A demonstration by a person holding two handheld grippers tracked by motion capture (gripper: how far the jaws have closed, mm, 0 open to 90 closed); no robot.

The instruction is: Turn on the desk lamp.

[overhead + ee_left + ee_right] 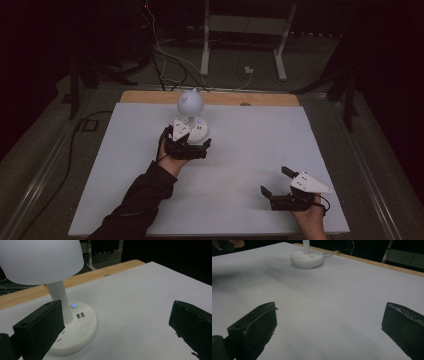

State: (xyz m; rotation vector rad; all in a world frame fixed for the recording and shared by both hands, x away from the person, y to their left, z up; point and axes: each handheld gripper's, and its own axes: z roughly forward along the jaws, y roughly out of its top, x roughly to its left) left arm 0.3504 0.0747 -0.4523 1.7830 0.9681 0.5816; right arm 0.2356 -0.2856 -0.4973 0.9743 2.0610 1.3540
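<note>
The white desk lamp (190, 117), domed shade over a round base with a lit blue button (73, 305) and 2 USB ports (80, 315), stands upper centre on the bench (260, 150), a white sheet over a wooden edge, the room dark. The left claw (189, 141) gapes released at its base. The right claw (275, 181), also released, sits lower right amid bare sheet.

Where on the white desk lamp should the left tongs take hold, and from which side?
Probably the thin upright stem, approached from the person's side, where the open left tongs already sit. On the desk lamp, the dome shade and round base look too wide for the jaws; the stem is narrow and straight.
</note>
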